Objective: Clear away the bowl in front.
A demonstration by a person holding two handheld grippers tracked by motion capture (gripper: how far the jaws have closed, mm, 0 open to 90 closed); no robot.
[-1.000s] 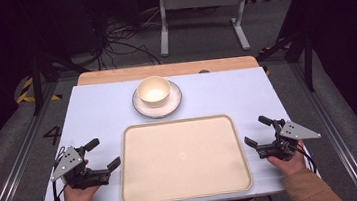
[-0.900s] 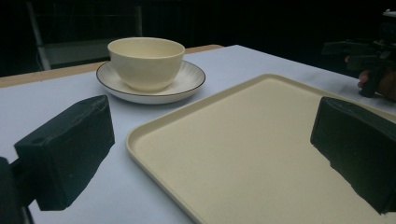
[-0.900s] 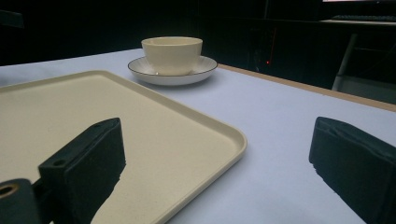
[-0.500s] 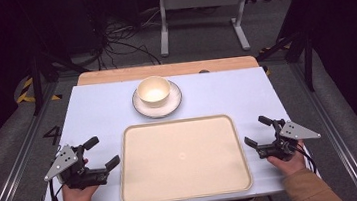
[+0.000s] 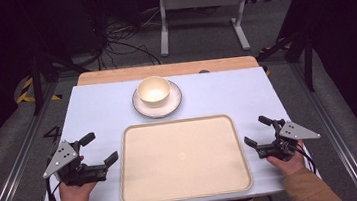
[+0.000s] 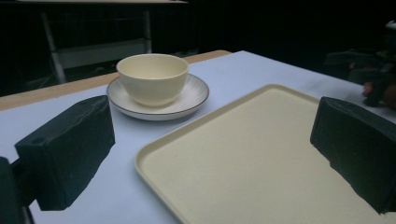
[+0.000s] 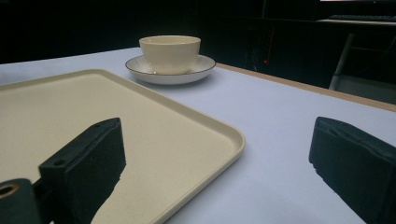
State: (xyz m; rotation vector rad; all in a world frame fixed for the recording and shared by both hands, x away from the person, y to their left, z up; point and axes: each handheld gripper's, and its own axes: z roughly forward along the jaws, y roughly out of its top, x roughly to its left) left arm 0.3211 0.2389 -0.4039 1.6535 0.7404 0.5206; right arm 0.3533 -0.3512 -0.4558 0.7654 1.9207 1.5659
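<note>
A cream bowl [image 5: 154, 91] sits on a white saucer [image 5: 172, 105] at the far middle of the light blue tabletop. A large cream tray [image 5: 182, 159] lies bare in front of it. My left gripper [image 5: 98, 150] rests open at the tray's left edge, held by a hand. My right gripper [image 5: 257, 131] rests open at the tray's right edge. In the left gripper view the bowl [image 6: 152, 78] and tray [image 6: 261, 154] lie ahead between wide jaws. From the right gripper view, the bowl [image 7: 169, 53] stands beyond the tray [image 7: 140, 121].
A wooden strip [image 5: 167, 70] borders the table's far edge. Beyond it are a white stand's legs [image 5: 198, 0] and cables on the floor [image 5: 115, 42]. Dark frame rails [image 5: 12, 163] run along both sides of the table.
My left gripper has drifted slightly left and toward the near edge. The right gripper, bowl and tray have stayed put.
</note>
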